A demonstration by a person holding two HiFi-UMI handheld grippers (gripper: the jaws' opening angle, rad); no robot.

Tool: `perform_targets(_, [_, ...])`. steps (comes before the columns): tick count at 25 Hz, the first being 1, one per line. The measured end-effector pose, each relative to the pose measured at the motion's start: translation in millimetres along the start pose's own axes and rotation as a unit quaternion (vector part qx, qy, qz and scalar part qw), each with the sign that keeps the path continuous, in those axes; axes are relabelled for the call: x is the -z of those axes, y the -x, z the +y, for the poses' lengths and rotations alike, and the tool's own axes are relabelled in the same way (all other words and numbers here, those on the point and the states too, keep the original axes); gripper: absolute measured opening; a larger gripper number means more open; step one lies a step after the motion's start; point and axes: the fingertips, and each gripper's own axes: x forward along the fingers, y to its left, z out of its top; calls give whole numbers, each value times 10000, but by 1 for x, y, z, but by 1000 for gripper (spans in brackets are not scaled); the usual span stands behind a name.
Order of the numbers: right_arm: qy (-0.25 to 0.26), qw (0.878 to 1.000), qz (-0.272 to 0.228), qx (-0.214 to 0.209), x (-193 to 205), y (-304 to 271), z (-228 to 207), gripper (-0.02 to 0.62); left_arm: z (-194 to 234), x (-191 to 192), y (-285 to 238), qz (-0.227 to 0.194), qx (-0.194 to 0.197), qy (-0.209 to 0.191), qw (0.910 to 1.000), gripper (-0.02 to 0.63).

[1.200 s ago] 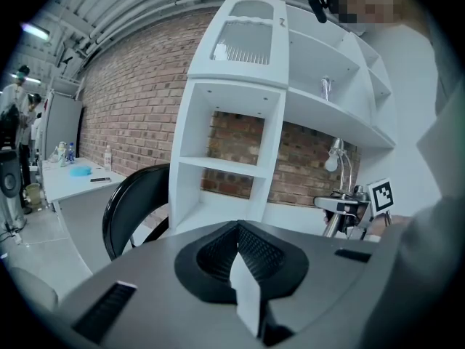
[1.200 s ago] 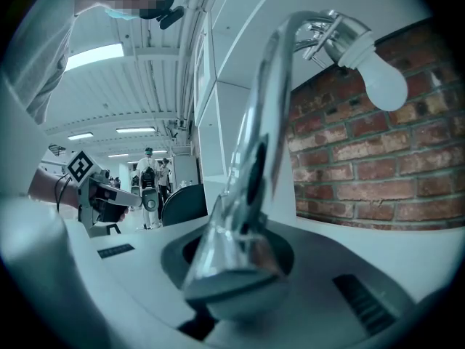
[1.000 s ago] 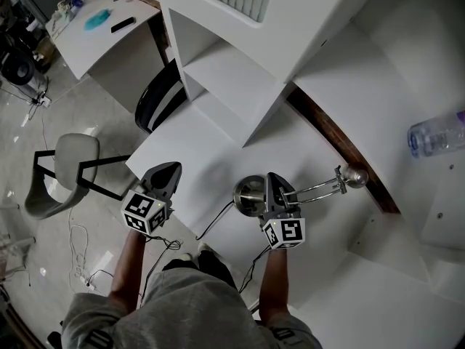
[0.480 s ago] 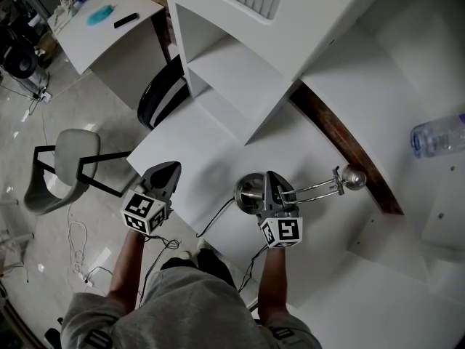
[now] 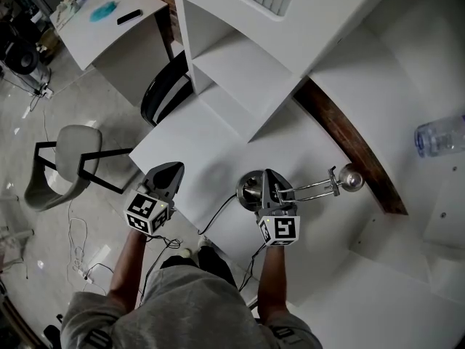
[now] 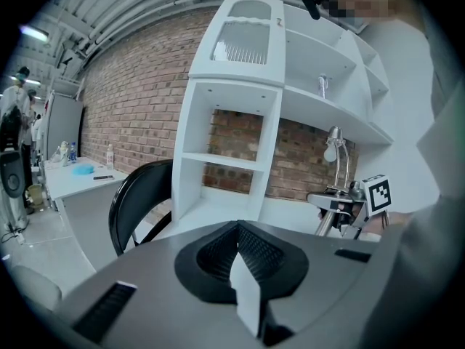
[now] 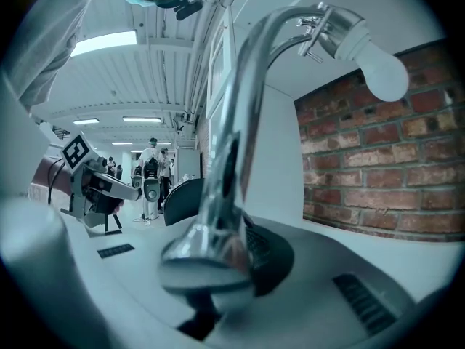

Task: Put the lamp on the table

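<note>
A chrome desk lamp [image 5: 251, 189] with a round base and a bare bulb [image 5: 352, 177] stands upright over the white table [image 5: 211, 140]. I cannot tell whether its base touches the table. My right gripper [image 5: 270, 185] is shut on the lamp's stem just above the base. In the right gripper view the stem [image 7: 232, 122] rises from between the jaws to the bulb [image 7: 385, 78]. My left gripper [image 5: 171, 171] is shut and empty, over the table's near left edge, apart from the lamp. In the left gripper view, the lamp [image 6: 336, 147] is at the right.
A white shelf unit [image 5: 240, 57] stands at the table's back. Left of it is a black chair [image 5: 163, 97], and a grey chair [image 5: 69, 162] is on the floor. The lamp's cable [image 5: 218, 215] runs off the near edge. A plastic bottle [image 5: 439, 137] lies far right.
Lamp and both grippers keep their places; only the head view has shifted slightly.
</note>
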Motion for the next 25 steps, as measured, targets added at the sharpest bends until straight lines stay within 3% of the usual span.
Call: perform_targets(25, [330,9993,173,46,7,-10,11,21,4,5,13,-125,50,-15,9999,5])
